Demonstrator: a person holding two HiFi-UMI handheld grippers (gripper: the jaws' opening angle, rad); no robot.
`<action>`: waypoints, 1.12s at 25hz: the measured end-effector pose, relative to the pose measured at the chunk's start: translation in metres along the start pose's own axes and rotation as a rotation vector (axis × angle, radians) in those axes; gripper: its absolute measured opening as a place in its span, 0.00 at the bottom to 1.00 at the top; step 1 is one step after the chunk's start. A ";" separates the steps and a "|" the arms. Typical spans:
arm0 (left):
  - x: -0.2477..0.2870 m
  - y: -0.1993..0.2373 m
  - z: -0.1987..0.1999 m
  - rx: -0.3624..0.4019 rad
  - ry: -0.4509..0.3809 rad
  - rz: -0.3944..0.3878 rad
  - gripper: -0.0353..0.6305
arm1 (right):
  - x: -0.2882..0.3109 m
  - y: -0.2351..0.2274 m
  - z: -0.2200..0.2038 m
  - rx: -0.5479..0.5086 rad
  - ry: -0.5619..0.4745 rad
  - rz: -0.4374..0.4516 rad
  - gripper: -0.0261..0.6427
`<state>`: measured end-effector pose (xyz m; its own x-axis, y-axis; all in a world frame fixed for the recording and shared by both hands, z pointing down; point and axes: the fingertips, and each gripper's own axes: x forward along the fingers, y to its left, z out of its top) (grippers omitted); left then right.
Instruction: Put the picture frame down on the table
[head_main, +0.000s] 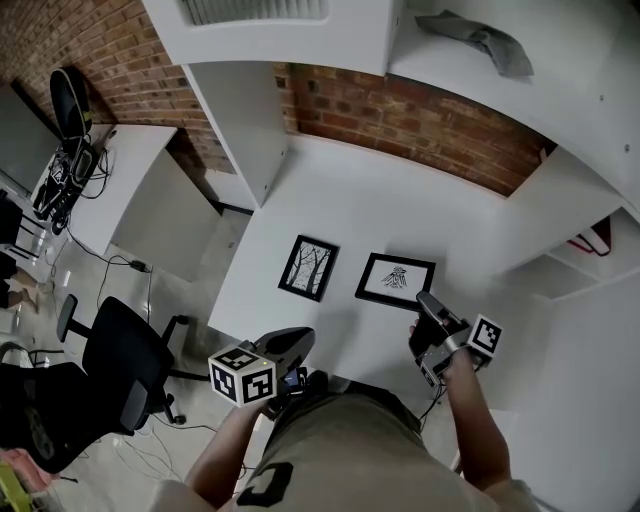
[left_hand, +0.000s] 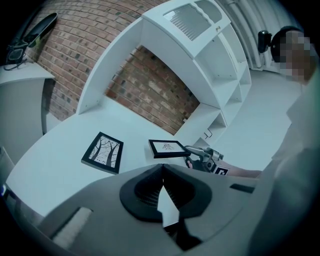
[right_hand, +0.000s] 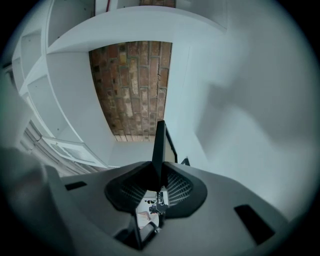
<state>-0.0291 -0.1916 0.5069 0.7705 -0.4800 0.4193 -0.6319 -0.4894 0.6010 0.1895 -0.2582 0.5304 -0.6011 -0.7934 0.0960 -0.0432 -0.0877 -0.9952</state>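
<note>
A black picture frame with a small drawing is held at its near right corner by my right gripper, which is shut on it. In the left gripper view the frame hangs roughly level, just above the white table. In the right gripper view it shows edge-on between the pads. A second black frame with a tree picture lies flat on the table to its left. My left gripper is shut and empty near the table's front edge, its tips pressed together.
White shelving and a brick wall back the table; a grey cloth lies on top. A black office chair stands on the floor at left, beside another desk with cables.
</note>
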 end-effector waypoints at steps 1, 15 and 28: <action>0.000 0.001 0.000 -0.002 0.000 0.002 0.06 | 0.003 -0.004 0.000 0.001 0.006 -0.010 0.14; 0.004 0.014 0.002 -0.033 0.005 0.018 0.06 | 0.031 -0.038 0.008 0.021 0.037 -0.080 0.14; 0.008 0.021 0.004 -0.038 0.010 0.020 0.06 | 0.038 -0.065 0.013 -0.072 0.050 -0.195 0.14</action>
<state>-0.0366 -0.2091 0.5203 0.7586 -0.4819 0.4386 -0.6439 -0.4514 0.6177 0.1803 -0.2906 0.5990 -0.6144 -0.7345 0.2881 -0.2189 -0.1922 -0.9566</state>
